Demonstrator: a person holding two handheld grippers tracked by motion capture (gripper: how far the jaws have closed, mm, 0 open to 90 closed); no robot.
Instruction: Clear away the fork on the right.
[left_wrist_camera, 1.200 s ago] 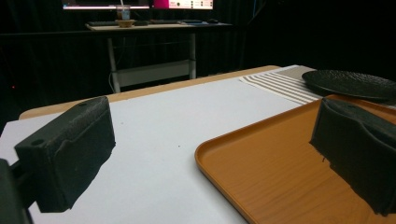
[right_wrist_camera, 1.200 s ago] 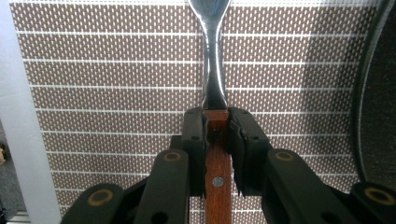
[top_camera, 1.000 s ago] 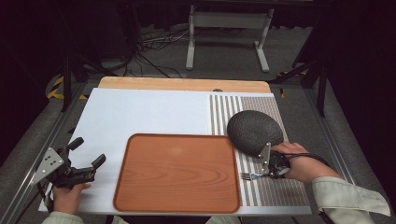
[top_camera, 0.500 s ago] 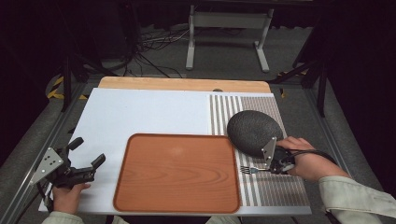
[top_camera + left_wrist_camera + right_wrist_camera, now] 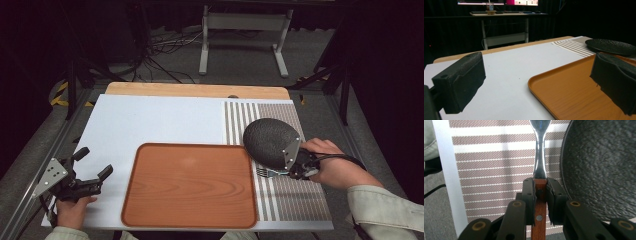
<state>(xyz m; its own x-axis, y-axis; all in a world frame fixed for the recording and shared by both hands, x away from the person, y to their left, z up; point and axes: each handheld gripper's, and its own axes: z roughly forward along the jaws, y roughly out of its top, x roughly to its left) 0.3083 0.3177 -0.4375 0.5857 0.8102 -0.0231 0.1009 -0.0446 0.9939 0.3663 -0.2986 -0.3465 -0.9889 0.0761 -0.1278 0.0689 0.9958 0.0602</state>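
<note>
Dark room w/ grey floor (image 5: 240,60), white stand (image 5: 242,30), cables (image 5: 165,45).

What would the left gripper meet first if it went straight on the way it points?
Probably the rectangular brown wooden tray: the open left gripper points toward its near-left edge, with bare white tabletop between. Depth is uncertain; it might pass just beyond the tray's corner.

Right claw (image 5: 286,173) beside dark plate (image 5: 270,141), fork (image 5: 268,173) on striped mat (image 5: 295,195)

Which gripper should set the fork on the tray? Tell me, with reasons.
Right. The right gripper is already shut on the fork, beside the tray and plate. The left gripper is open, holding nothing, at the tray's far side.
</note>
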